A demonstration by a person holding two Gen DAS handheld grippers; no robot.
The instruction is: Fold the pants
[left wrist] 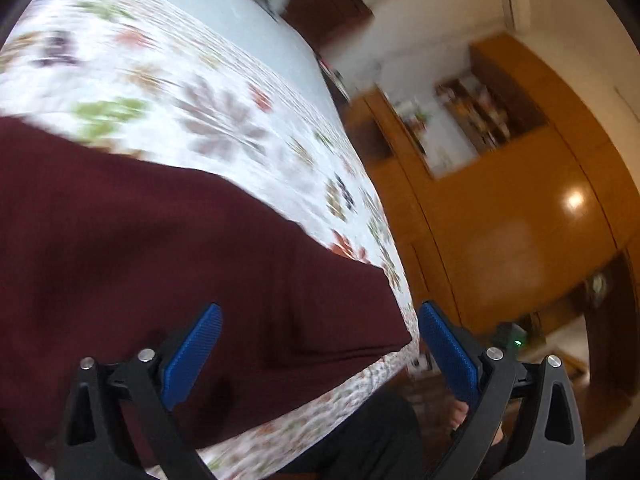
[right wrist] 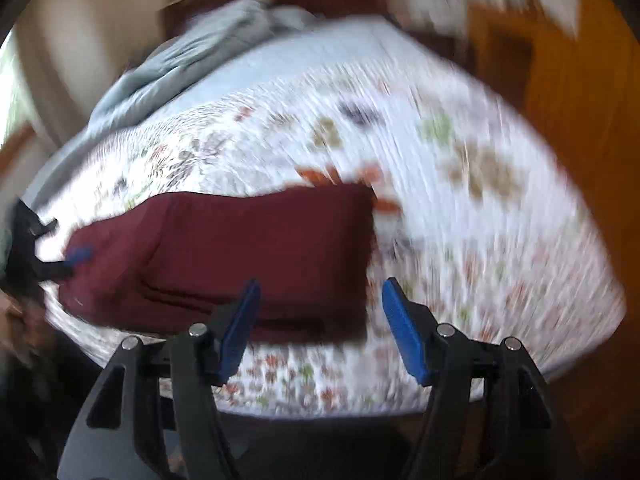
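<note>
The maroon pants [right wrist: 256,248] lie folded into a flat rectangle on the floral bedsheet [right wrist: 460,200], long side across the right wrist view. My right gripper [right wrist: 322,284] hovers above the pants' near right corner, jaws open and empty. In the left wrist view the pants [left wrist: 140,240] fill the lower left, with a corner reaching the bed's edge. My left gripper [left wrist: 320,308] is open over that corner, its blue pads apart and touching no cloth. The left gripper [right wrist: 74,258] also shows, blurred, at the pants' left end in the right wrist view.
A crumpled grey-blue blanket [right wrist: 192,56] lies at the far end of the bed. A wooden wardrobe [left wrist: 500,220] with shelves stands beyond the bed's edge [left wrist: 400,280]. A person's dark trouser leg and bare foot [left wrist: 456,416] are below the bed's edge.
</note>
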